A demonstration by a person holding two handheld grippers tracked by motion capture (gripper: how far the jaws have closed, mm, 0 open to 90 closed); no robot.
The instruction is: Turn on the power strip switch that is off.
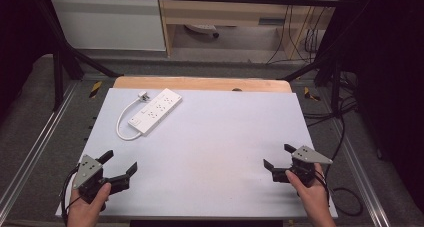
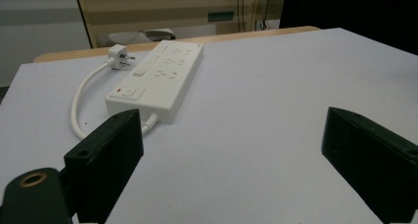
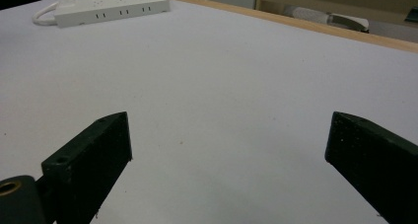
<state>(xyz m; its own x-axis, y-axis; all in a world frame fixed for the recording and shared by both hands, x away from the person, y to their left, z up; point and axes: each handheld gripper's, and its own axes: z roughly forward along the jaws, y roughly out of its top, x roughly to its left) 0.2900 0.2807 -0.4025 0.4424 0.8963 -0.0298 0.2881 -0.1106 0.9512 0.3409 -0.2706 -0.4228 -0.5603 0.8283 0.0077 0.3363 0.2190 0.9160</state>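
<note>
Down at the near edge of the table (image 1: 210, 152), both grippers are just sitting there with nothing in them. On the left side of the high view, the left gripper (image 1: 120, 161) is held in the person's left hand (image 1: 87, 209), and its jaws are spread wide apart, with only bare white tabletop between them. Same deal on the other side: the right gripper (image 1: 279, 156) is in the right hand (image 1: 312, 194), jaws gaping wide, holding and touching nothing. From the left gripper view you can see its two black jaws rising at the bottom corners, and the white power strip (image 2: 157, 81) lies farther up the table beyond them, closer to the left jaw's side but clearly apart from it. Its short white cable (image 2: 81, 98) loops out from the near end and curls back to the plug (image 2: 118, 56), which rests on the table right beside the strip's far end. In the high view the strip lies angled in the far left part of the table, well apart from both grippers.
</note>
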